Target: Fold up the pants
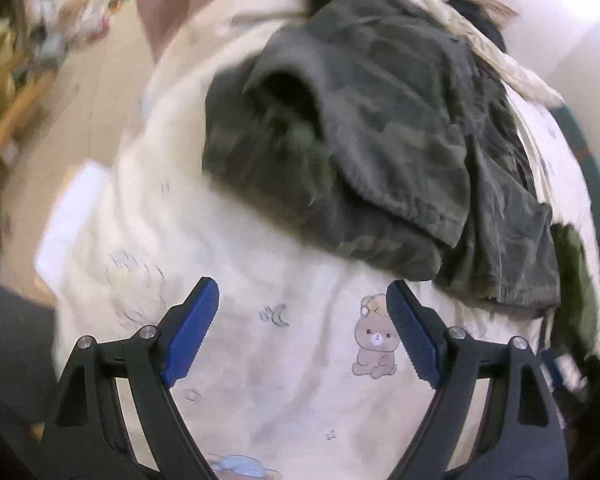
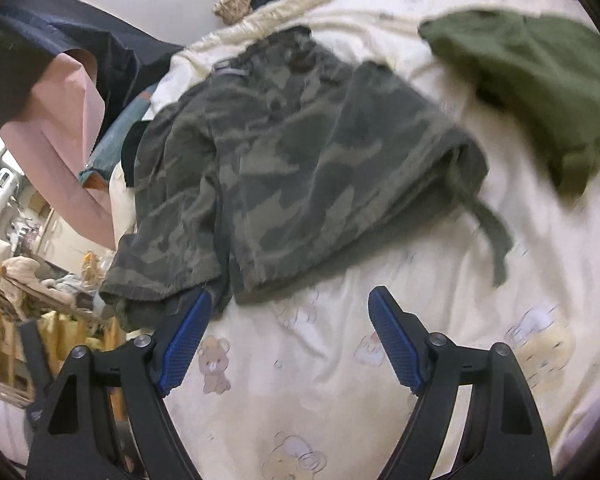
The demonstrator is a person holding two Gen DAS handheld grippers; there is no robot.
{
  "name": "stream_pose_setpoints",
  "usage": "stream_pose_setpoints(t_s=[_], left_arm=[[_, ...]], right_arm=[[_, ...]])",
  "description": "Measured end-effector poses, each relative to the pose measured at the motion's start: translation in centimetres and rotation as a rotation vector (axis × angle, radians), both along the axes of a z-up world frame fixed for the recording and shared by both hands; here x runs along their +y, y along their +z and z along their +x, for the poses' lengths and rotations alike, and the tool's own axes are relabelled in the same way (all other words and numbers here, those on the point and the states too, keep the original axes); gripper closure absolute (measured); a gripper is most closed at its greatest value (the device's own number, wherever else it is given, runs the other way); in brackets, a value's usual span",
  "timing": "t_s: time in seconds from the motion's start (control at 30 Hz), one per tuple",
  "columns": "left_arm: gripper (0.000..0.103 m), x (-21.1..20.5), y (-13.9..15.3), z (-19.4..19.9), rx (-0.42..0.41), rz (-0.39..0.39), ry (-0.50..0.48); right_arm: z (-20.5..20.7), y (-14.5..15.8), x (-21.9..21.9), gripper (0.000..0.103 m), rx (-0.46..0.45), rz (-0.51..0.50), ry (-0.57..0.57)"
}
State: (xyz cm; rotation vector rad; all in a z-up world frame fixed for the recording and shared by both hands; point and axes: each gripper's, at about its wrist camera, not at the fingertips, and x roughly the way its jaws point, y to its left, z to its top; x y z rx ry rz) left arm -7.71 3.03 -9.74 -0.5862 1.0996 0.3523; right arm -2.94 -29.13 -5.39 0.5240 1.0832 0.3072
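Note:
Camouflage pants (image 1: 380, 140) lie crumpled on a cream bedsheet (image 1: 284, 360) printed with little bears. In the right wrist view the same pants (image 2: 292, 168) are spread wider, with a strap trailing off to the right. My left gripper (image 1: 302, 304) hangs open above bare sheet, just short of the pants' near edge, with nothing between its blue pads. My right gripper (image 2: 290, 308) is open too. Its left pad (image 2: 184, 344) sits at the pants' lower hem and the right one is over the sheet. Neither pad presses on cloth.
An olive green garment (image 2: 532, 88) lies on the sheet at the upper right. A pink cloth (image 2: 64, 132) and dark fabric hang off the bed's left side, with jeans (image 2: 116, 140) beside them. Cluttered floor and wooden furniture (image 2: 28, 288) lie beyond the left edge.

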Motion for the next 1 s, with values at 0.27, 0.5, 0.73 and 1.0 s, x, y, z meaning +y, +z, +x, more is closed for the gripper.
stream_pose_setpoints(t_s=[0.27, 0.5, 0.73, 1.0], left_arm=[[0.020, 0.9, -1.9, 0.3, -0.048, -0.065, 0.106], [0.019, 4.3, -5.5, 1.4, -0.094, -0.202, 0.321], [0.014, 4.1, -5.7, 2.2, -0.106, -0.162, 0.328], [0.011, 4.7, -5.8, 2.6, -0.107, -0.161, 0.308]], right_arm=[[0.5, -2.9, 0.1, 0.020, 0.122, 0.107, -0.011], [1.4, -5.6, -1.4, 0.020, 0.188, 0.232, -0.073], [3.4, -9.4, -2.1, 0.018, 0.262, 0.309, -0.115], [6.4, -10.1, -3.3, 0.016, 0.199, 0.398, -0.235]])
